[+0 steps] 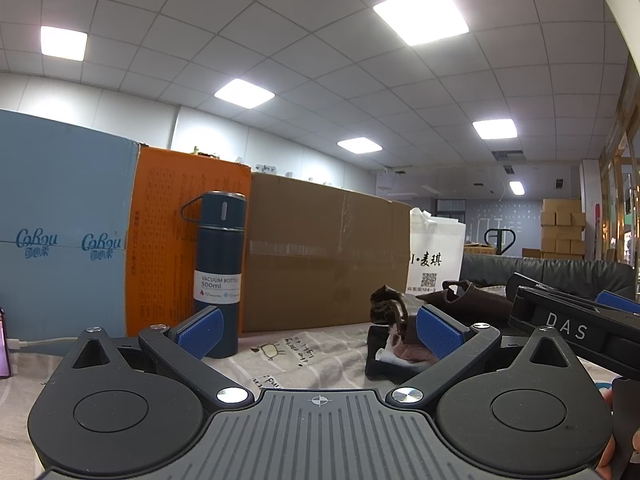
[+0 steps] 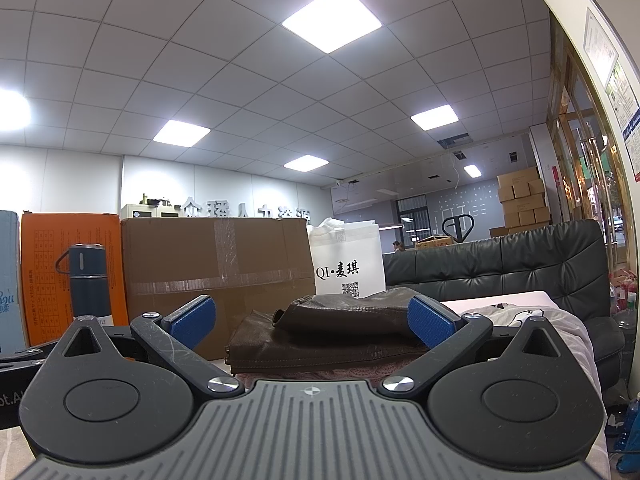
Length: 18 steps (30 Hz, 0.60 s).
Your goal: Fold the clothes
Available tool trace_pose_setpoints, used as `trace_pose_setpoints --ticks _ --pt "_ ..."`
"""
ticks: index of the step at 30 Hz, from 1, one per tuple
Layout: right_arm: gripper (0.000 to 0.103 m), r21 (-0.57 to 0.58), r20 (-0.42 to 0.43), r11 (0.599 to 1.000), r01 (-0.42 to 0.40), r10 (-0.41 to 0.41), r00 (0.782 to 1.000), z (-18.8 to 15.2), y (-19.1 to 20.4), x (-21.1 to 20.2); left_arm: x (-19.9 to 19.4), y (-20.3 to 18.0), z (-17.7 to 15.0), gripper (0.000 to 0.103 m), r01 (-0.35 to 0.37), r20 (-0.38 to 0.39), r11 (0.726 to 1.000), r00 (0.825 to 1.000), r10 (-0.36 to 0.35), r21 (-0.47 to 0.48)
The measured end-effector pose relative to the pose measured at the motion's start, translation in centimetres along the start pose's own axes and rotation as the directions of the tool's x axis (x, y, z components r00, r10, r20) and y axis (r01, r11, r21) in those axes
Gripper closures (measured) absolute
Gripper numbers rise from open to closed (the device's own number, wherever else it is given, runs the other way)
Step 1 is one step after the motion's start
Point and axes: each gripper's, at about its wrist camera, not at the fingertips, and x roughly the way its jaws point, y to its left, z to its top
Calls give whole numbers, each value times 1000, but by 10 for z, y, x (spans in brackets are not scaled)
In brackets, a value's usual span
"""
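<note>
Right now both tools stand wide with nothing between their blue pads: the left tool (image 1: pixel 318 328) points level over the printed cloth (image 1: pixel 320 354) on the bench. Ahead and right of it lies a small heap of dark and pink clothes (image 1: pixel 394 342). Just beyond the right tool (image 2: pixel 312 320), the folded brown garment (image 2: pixel 332 332) rests centred between its fingers, untouched.

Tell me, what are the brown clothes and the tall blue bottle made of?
The brown clothes look like leather or imitation leather: a dull sheen, stiff folds and stitched seams. The blue bottle is probably painted metal: smooth matte body, and its label reads vacuum bottle.
</note>
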Motion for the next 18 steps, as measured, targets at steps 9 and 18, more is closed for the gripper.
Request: trace_pose_setpoints --ticks 9,18 --pt "0 2 4 1000 0 0 1000 0 0 0 0 0 0 0 -1 5 1000 1000 1 -4" --pt "0 2 4 1000 0 0 1000 0 0 -1 0 -1 -1 0 -2 1 1000 1000 2 -2"
